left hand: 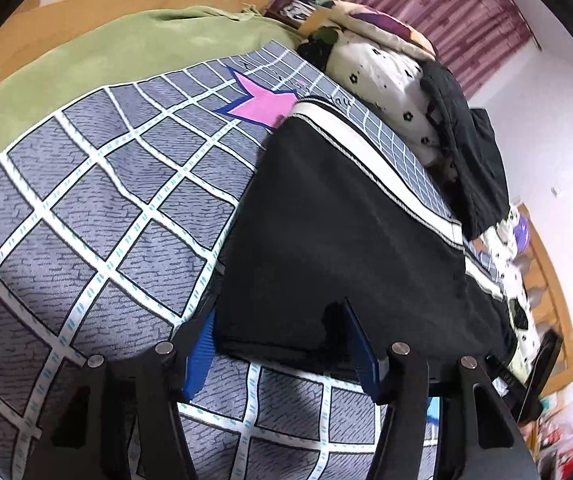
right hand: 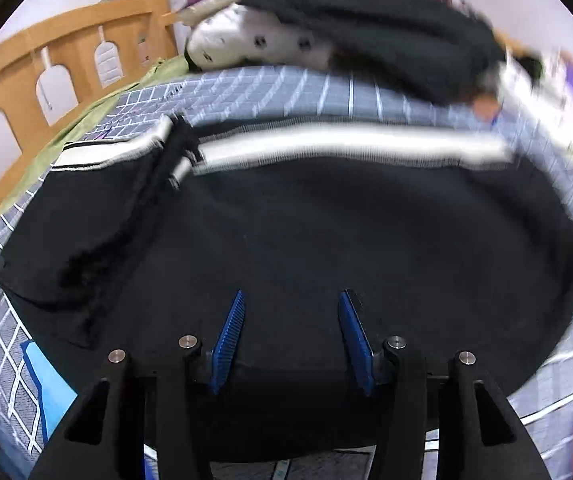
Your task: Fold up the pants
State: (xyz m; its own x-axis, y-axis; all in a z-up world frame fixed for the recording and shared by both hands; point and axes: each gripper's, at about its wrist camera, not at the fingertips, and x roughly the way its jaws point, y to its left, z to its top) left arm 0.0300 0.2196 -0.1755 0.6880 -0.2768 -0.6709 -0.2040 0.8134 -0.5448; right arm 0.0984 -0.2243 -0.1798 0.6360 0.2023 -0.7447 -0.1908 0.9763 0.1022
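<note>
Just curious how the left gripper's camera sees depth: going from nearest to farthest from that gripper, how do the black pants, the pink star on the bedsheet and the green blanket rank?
1. Black pants with a white side stripe: corner between the left gripper pads.
2. Pink star printed on the grey checked bedsheet: beyond the pants, mid-bed.
3. Green blanket: far upper left, along the wooden bed rail.

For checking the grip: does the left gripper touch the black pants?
Touching: the left wrist view shows the left gripper straddling the black pants' edge.
</note>
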